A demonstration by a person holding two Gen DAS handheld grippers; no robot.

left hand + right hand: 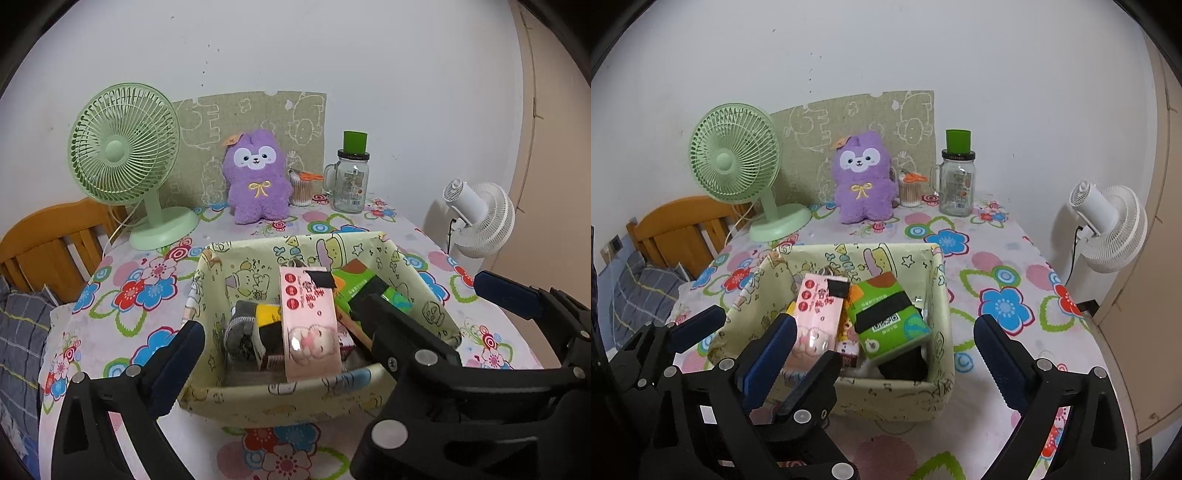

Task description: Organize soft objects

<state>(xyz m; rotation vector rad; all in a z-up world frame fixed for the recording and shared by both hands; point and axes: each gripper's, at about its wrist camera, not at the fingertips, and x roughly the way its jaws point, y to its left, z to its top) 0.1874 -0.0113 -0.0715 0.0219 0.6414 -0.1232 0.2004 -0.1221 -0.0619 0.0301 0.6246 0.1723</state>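
Note:
A yellow-green fabric basket [280, 400] [897, 395] sits on the flowered table. In it lie a pink tissue pack [308, 325] [816, 314], a green tissue pack [886, 321] [356, 284] and grey-yellow socks [247, 328]. A purple plush toy [256, 181] [864, 177] stands at the back of the table. My left gripper [284, 325] is open and empty, over the near part of the basket. My right gripper [886, 328] is open and empty, also over the basket. Each gripper shows in the other's view.
A green desk fan [125, 155] [738, 166] stands back left. A glass jar with a green cup [351, 177] [956, 181] and a cotton-swab box [301, 188] stand back right. A white fan [476, 221] [1108, 225] is right of the table. A wooden chair [48, 240] is at left.

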